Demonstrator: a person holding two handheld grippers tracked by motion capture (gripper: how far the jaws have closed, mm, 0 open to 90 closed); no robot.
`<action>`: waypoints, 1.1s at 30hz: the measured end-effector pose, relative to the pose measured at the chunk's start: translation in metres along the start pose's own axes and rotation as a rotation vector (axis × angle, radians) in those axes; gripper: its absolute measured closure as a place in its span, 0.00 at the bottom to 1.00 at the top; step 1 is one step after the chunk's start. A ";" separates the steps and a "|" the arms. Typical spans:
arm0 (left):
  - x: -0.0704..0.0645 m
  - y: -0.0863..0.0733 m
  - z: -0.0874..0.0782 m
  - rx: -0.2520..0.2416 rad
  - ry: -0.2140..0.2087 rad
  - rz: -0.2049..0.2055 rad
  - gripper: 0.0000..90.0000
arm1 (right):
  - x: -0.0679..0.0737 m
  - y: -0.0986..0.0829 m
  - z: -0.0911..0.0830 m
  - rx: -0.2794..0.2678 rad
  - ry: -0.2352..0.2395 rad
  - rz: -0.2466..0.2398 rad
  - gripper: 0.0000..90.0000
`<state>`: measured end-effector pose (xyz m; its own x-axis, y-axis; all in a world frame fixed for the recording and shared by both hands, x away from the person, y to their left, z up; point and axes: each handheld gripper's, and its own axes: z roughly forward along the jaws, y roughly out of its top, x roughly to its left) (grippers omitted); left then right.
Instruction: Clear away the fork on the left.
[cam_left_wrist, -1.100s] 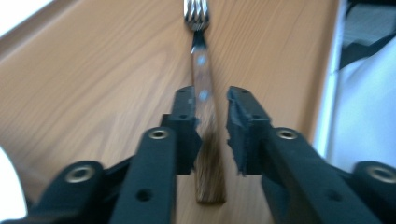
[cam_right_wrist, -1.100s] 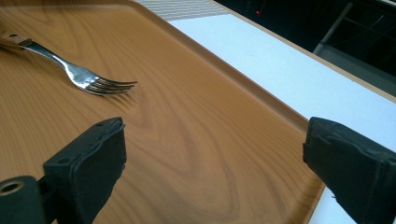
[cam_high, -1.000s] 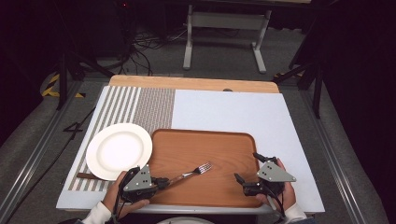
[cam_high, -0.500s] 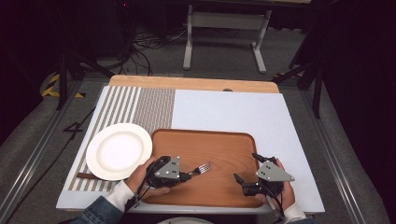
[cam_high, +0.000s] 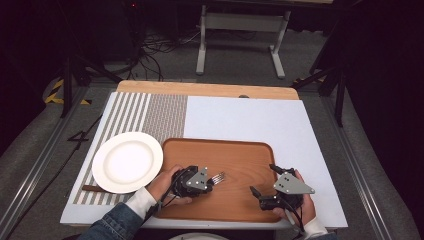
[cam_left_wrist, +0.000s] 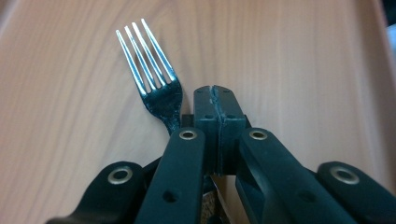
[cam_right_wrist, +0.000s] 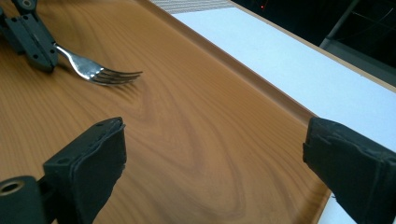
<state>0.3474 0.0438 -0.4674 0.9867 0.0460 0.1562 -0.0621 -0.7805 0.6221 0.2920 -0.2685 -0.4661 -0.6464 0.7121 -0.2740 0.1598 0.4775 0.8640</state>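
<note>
Since the earlier frames the left tongs (cam_high: 209, 181) have slid from the near left corner of the brown wooden tray (cam_high: 250, 150) toward its middle, carrying the silver metal fork (cam_high: 218, 176) with them, while the right tongs (cam_high: 262, 181) have stayed at the near right of the tray. From the high view, the fork's tines jut out just past the tips of the left tongs, pointing away from the person and somewhat toward the right tongs; a round white plate (cam_high: 127, 161) lies well to the outer side of the left tongs, partly on a striped grey placemat (cam_high: 150, 112) spread on the pale blue tabletop (cam_high: 250, 117). From the left gripper view, the left tongs (cam_left_wrist: 216, 112) are clenched, their pads pressed together, with the fork (cam_left_wrist: 152, 74) emerging beside and under them; whether the handle is pinched between the pads or merely pinned beneath I cannot tell, since the handle is hidden. Its long axis runs roughly along the tongs' own line, tines forward. From the right gripper view, the right tongs (cam_right_wrist: 212, 154) stand released, jaws wide apart over bare tray (cam_right_wrist: 196, 121), and the fork (cam_right_wrist: 100, 70) lies ahead and off to one side, tines pointing across. The left hand is plainly the nearer, so any lift or set-down looks to be its job.
</note>
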 end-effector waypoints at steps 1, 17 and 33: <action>0.001 0.000 -0.001 0.013 0.009 -0.001 1.00 | 0.000 0.000 0.000 0.001 0.001 -0.002 0.08; 0.018 -0.016 -0.021 0.136 0.112 -0.066 0.98 | -0.002 -0.001 -0.001 0.002 -0.015 0.001 0.08; 0.013 -0.046 -0.046 0.152 0.159 -0.178 0.96 | -0.001 -0.001 0.001 0.019 -0.004 0.002 0.08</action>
<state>0.3559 0.1094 -0.4587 0.9433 0.2785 0.1806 0.1451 -0.8354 0.5302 0.2934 -0.2697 -0.4673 -0.6432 0.7152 -0.2735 0.1753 0.4852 0.8566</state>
